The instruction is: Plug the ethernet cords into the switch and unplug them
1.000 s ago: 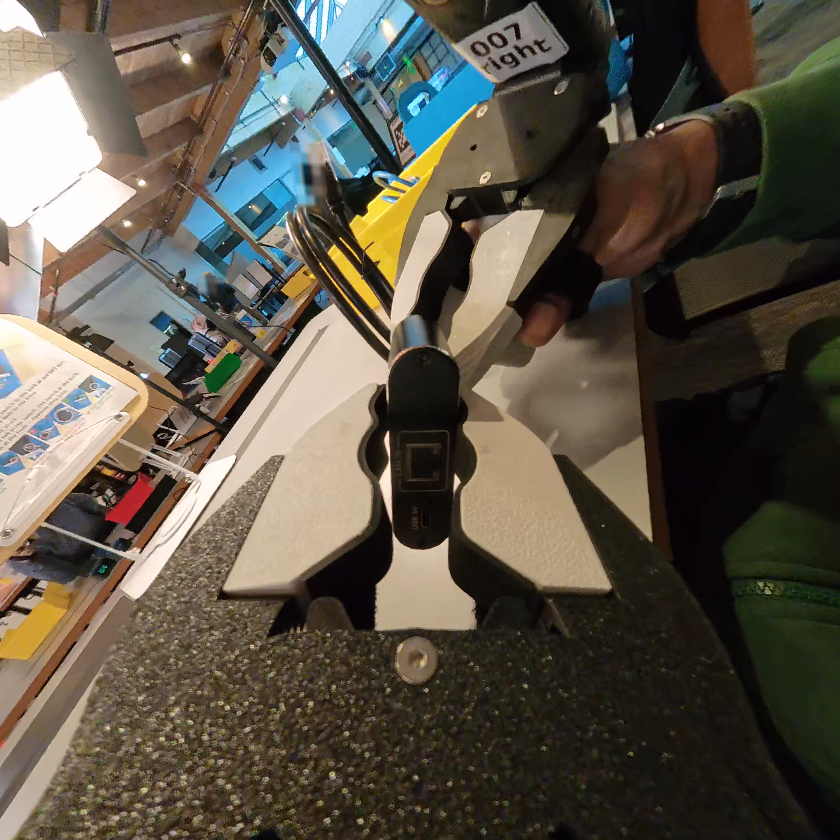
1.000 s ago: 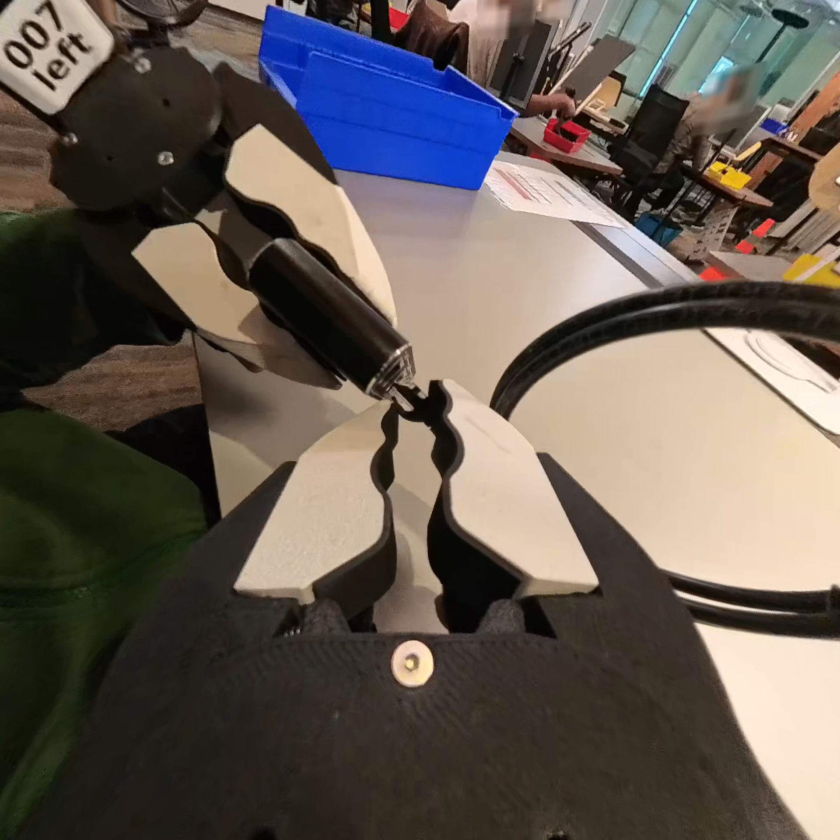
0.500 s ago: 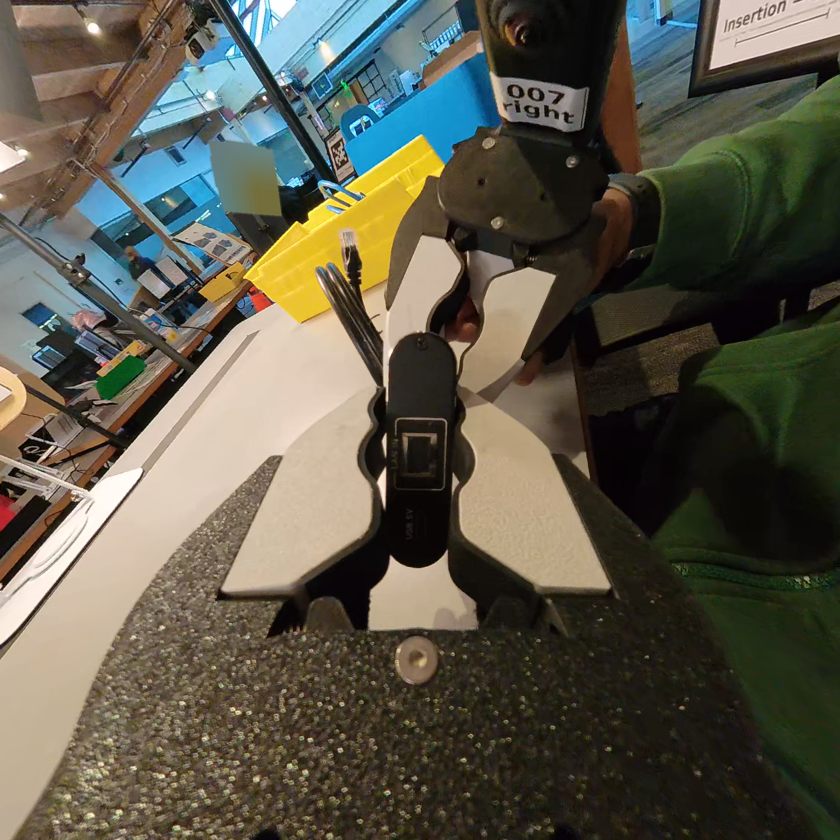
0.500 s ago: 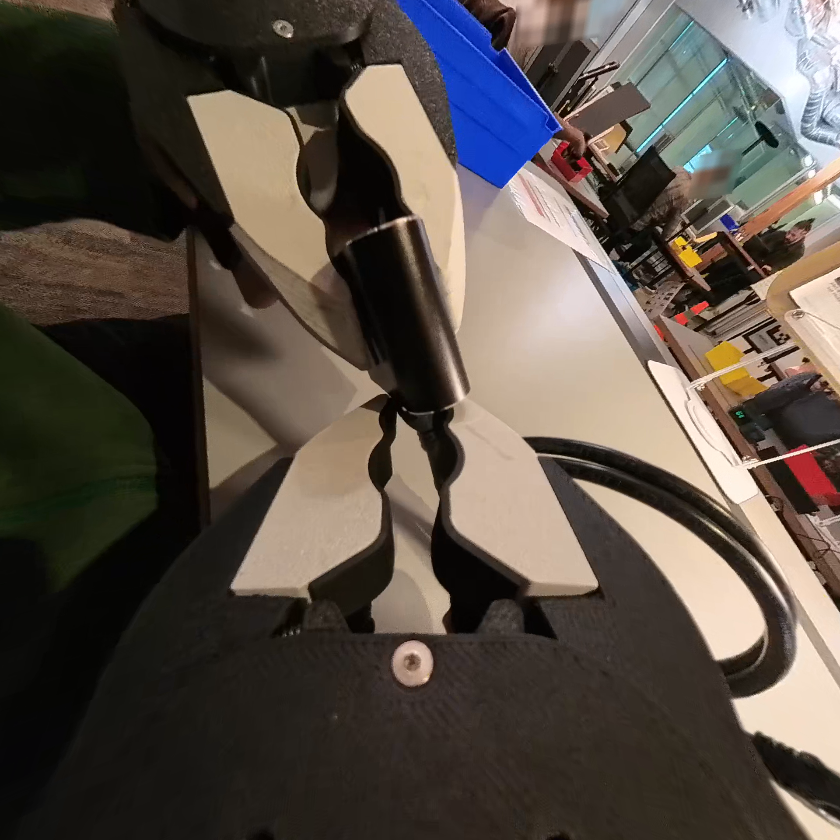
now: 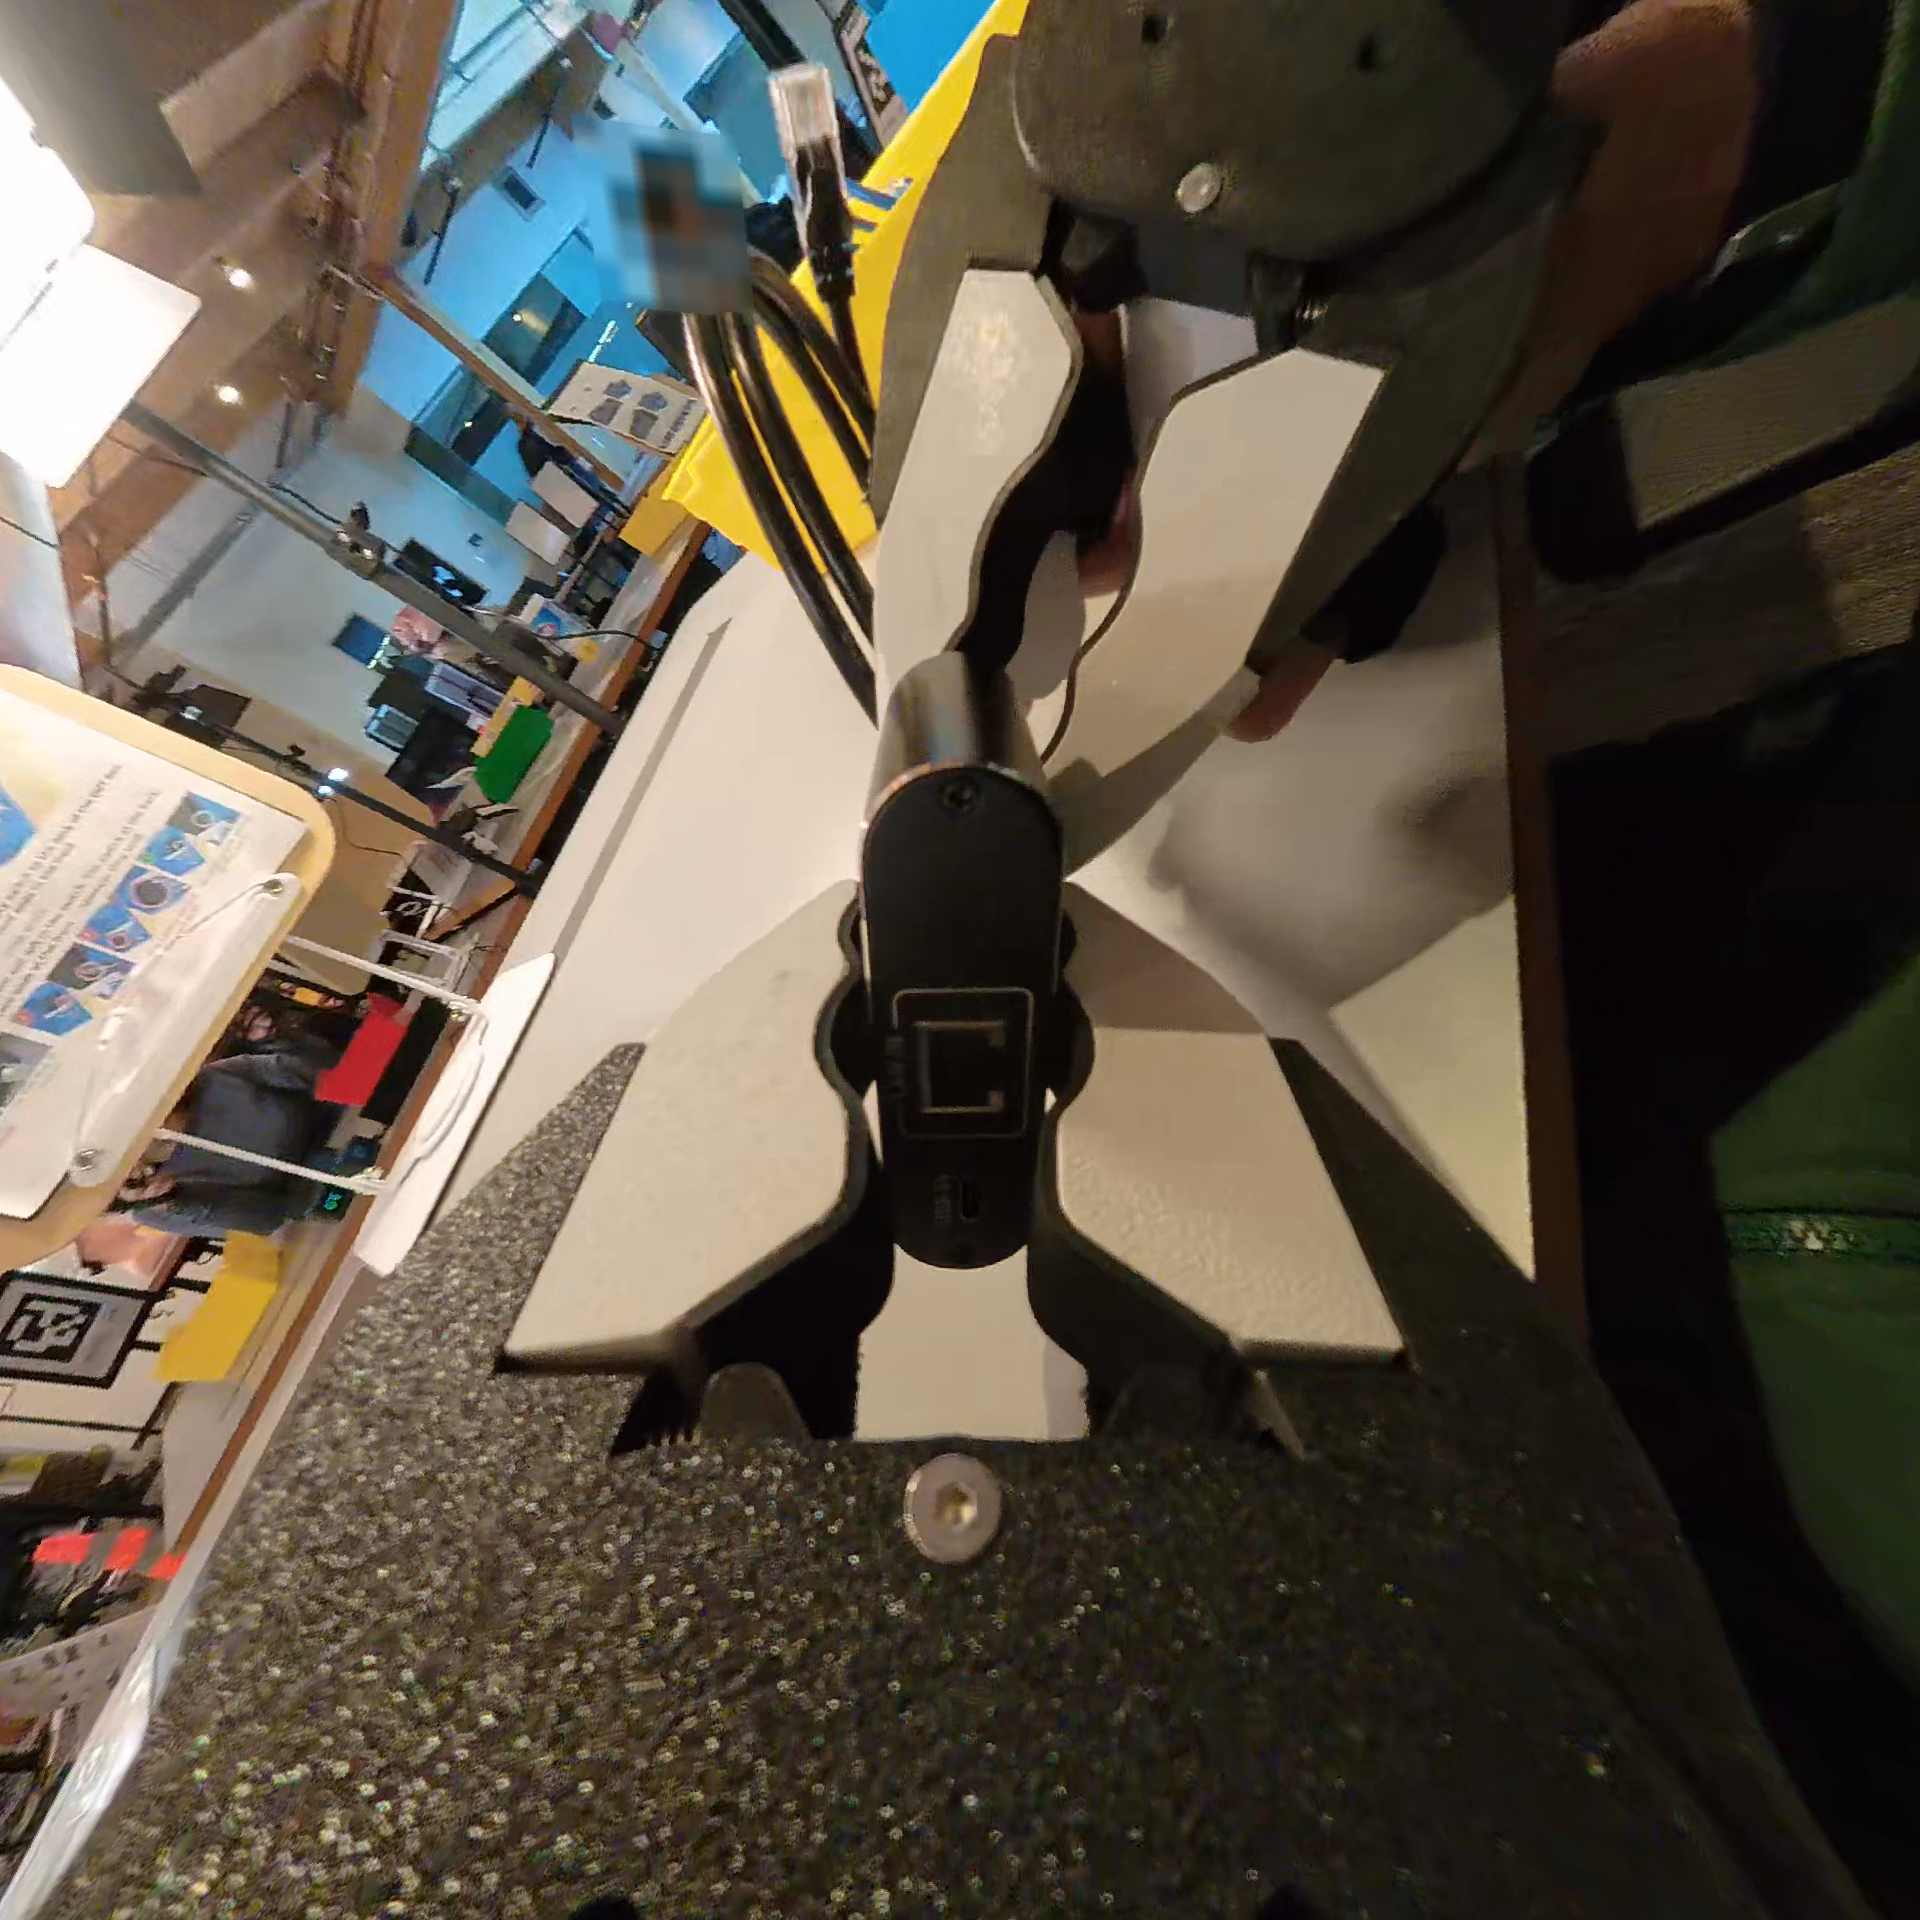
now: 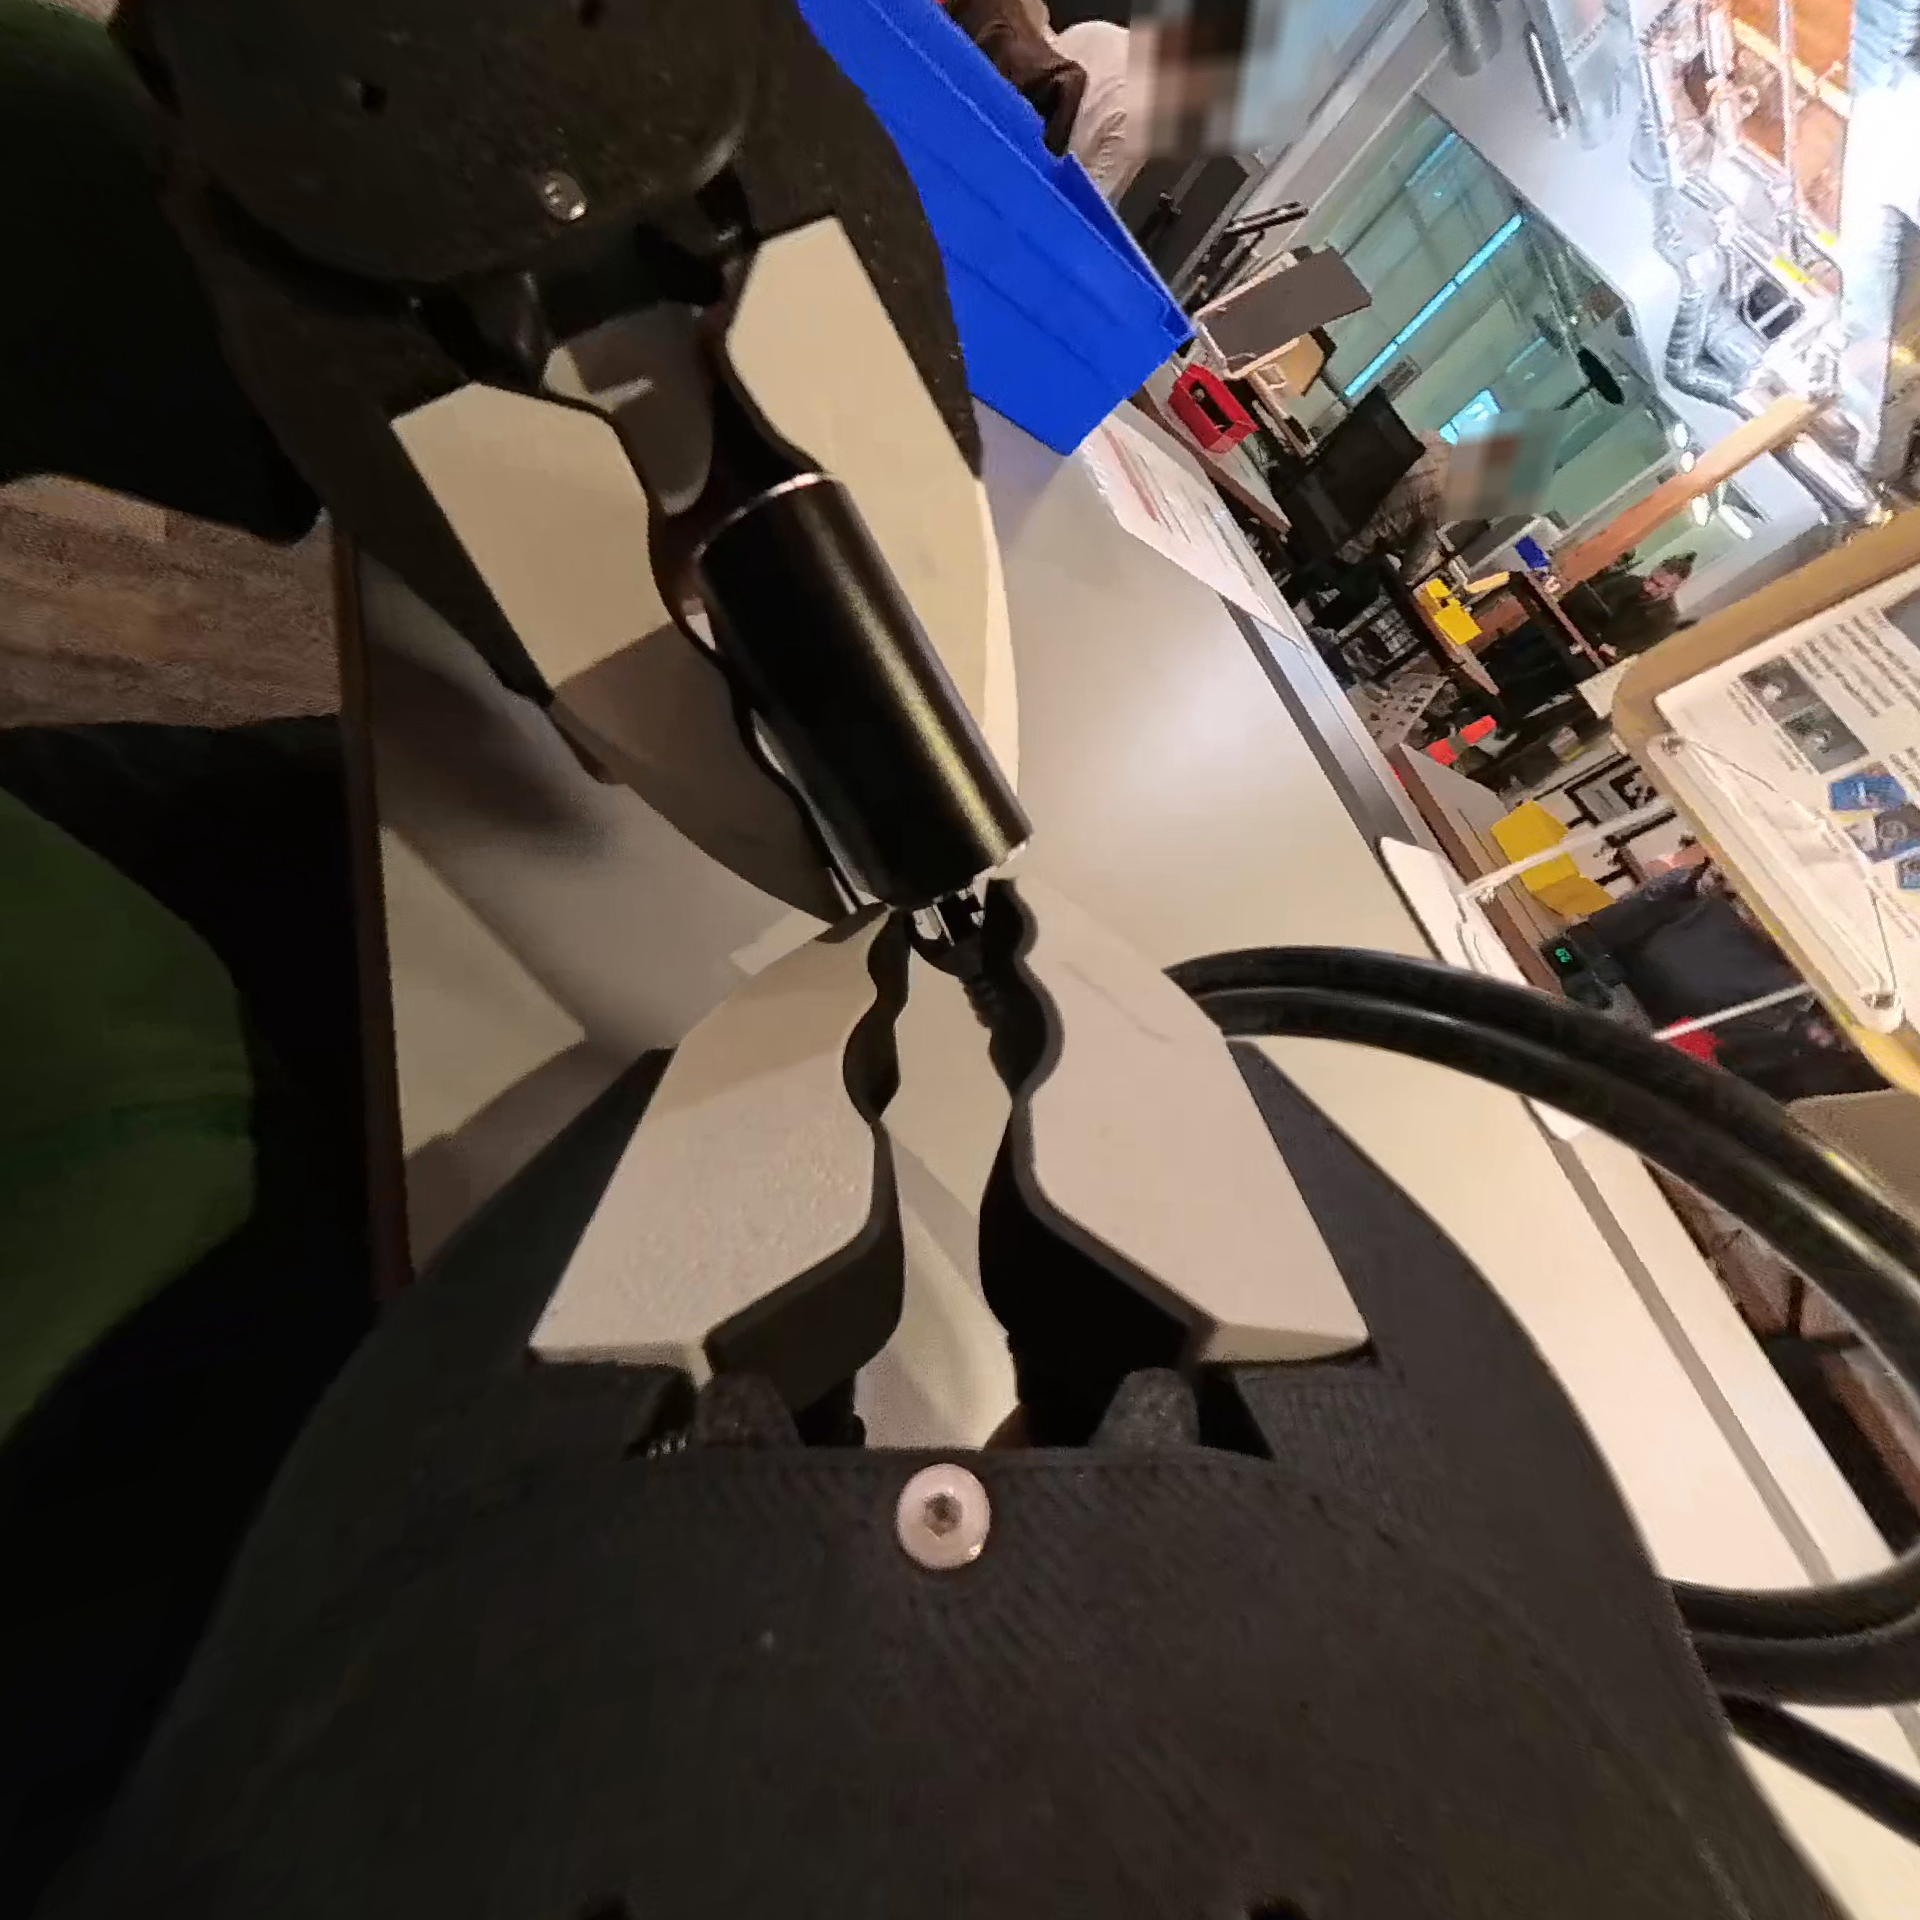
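Note:
The switch [image 5: 961, 1039] is a small black oblong box with an empty port facing the left wrist camera. My left gripper [image 5: 961, 935] is shut on its sides and holds it above the table. In the right wrist view the switch [image 6: 852, 727] points at me, held by the left gripper [image 6: 883, 831]. My right gripper [image 6: 951, 925] is shut on the black plug [image 6: 961, 940] of the ethernet cord [image 6: 1558, 1060], which meets the switch's far end. How deep the plug sits is hidden. The right gripper [image 5: 997, 675] shows beyond the switch. The cord's free plug [image 5: 805, 104] sticks up.
A grey table [image 6: 1143, 831] lies below both grippers. A yellow bin [image 5: 831, 343] stands behind the cord loop [image 5: 790, 416]. A blue bin [image 6: 997, 249] stands at the far end. A sign on a stand [image 5: 135, 935] is at the left. A person's green sleeve [image 5: 1818, 1247] is at the right. My two grippers' fingertips are within a few centimetres of each other.
Both grippers have tilted and shifted together while staying tip to tip. The left still grips the switch and the right still grips the plug at its far end. The cord loop swung.

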A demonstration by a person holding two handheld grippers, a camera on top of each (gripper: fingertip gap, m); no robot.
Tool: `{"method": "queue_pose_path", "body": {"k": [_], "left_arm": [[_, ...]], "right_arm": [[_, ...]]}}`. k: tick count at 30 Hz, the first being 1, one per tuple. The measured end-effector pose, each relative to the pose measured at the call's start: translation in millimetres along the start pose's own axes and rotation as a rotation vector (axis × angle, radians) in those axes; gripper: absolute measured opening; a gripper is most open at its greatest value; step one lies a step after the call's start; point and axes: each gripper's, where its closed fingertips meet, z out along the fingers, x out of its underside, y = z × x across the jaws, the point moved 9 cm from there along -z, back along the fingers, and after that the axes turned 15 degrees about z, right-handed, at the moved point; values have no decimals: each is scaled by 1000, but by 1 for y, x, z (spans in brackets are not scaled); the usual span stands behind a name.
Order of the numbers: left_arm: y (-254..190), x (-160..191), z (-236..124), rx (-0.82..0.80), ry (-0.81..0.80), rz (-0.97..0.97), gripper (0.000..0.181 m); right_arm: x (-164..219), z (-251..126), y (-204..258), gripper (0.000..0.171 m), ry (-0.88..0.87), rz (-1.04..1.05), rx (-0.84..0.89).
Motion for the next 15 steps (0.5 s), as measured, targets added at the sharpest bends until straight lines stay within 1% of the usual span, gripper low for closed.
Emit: {"method": "queue_pose_path", "body": {"k": [4,6,15], "left_arm": [[2,0,-2,-12,-12,-10,29],[3,0,-2,-10,-16,-26,29],[6,2,-5,10,-64,-84,29]], "right_arm": [[-3,-1,0,14,-9,15,12],[-4,-1,-2,14,-10,67,-2],[-6,-2,-1,14,-30,49,-10]]}}
